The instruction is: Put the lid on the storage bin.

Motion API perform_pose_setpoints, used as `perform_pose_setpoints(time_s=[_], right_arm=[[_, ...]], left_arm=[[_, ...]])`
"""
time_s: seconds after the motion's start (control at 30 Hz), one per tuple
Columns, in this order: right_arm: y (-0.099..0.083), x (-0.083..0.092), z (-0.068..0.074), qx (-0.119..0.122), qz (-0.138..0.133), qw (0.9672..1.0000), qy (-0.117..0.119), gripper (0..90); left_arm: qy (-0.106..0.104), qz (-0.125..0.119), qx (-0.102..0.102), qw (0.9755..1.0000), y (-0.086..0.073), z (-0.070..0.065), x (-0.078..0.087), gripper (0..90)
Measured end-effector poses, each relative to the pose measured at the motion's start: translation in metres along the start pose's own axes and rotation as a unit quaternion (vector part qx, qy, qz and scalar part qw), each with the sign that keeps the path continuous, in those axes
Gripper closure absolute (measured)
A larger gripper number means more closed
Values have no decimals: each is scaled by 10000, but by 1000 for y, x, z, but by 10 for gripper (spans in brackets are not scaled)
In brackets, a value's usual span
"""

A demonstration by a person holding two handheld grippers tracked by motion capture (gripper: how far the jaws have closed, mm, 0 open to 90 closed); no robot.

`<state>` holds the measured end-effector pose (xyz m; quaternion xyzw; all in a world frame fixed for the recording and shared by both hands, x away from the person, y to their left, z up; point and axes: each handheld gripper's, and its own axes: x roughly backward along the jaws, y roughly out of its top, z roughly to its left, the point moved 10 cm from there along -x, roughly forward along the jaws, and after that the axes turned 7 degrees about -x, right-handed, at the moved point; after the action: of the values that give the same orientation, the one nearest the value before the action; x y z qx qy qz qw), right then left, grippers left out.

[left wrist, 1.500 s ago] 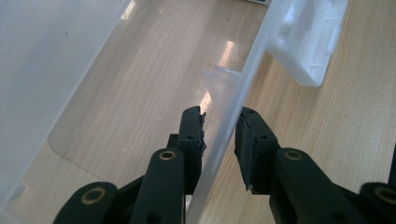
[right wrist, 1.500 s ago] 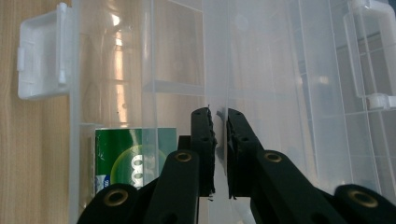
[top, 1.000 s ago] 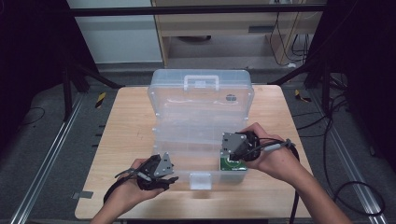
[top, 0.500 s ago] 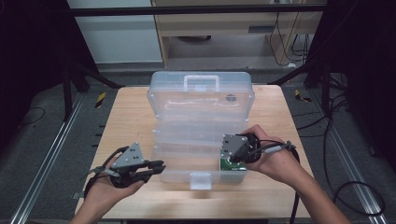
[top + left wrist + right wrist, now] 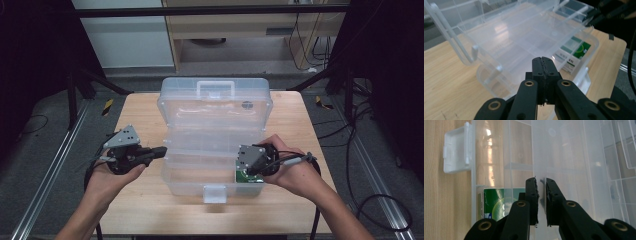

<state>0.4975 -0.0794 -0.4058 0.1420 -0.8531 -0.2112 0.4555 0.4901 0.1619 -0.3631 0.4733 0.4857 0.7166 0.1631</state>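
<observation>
Tray, clear plastic insert, sits tilted inside open storage box at table center. Its right-front edge is pinched and raised; the far side is down near the hinge. Lid lies open to the rear, latch on the front wall. Green/white carton is in the box's front-right corner, below the tray edge.

Step in hand, prob: lift the insert out or clear of the box to reach the bottom layer. To do it well:
- keep the R clamp firm; the wall is thin and slick, and a one-corner hold will likely twist or flex it
- raise slow and level so the tray doesn't snag on the box rim or lid
- bring L in on the tray's free left edge for a 2-pt hold, or press the box base down so it doesn't ride up w/ the tray
- keep clear of the carton; don't drag the tray edge over it

Right gripper: jaws nearly together, clenched on the tray's thin wall, plastic sheet running btwn the pads, pointing down at the box's front-right.

Left gripper: jaws have just been closing and are now fully together w/ nothing btwn them. It hangs just left of the box, tips aimed at its left wall, not touching.
</observation>
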Motion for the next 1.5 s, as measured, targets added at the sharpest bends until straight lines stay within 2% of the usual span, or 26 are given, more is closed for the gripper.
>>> perform_pose_setpoints(time_s=[0.1,0.3,0.33,0.6,0.7,0.83,1.07,1.5], right_arm=[[0,0,0,14,4,10000,-10,822],[-1,0,3,15,-7,10000,-15,820],[-1,0,3,10,-23,10000,-7,820],[-2,0,5,27,-20,10000,-39,814],[-2,0,5,47,-8,10000,-30,812],[-2,0,6,50,-5,10000,-55,811],[-3,0,7,63,-10,10000,-57,809],[-3,0,10,121,23,9999,-83,806]], left_arm=[[35,-89,80,9999,6,4,-1,896],[115,-152,178,9997,9,11,-2,896],[99,-185,258,9994,10,14,-2,896],[198,-308,504,9981,13,31,0,898],[139,-360,690,9969,13,38,-1,898],[149,-316,823,9960,12,48,-5,898],[104,-249,936,9952,12,55,-7,899],[88,-235,985,9948,13,57,-9,899]])
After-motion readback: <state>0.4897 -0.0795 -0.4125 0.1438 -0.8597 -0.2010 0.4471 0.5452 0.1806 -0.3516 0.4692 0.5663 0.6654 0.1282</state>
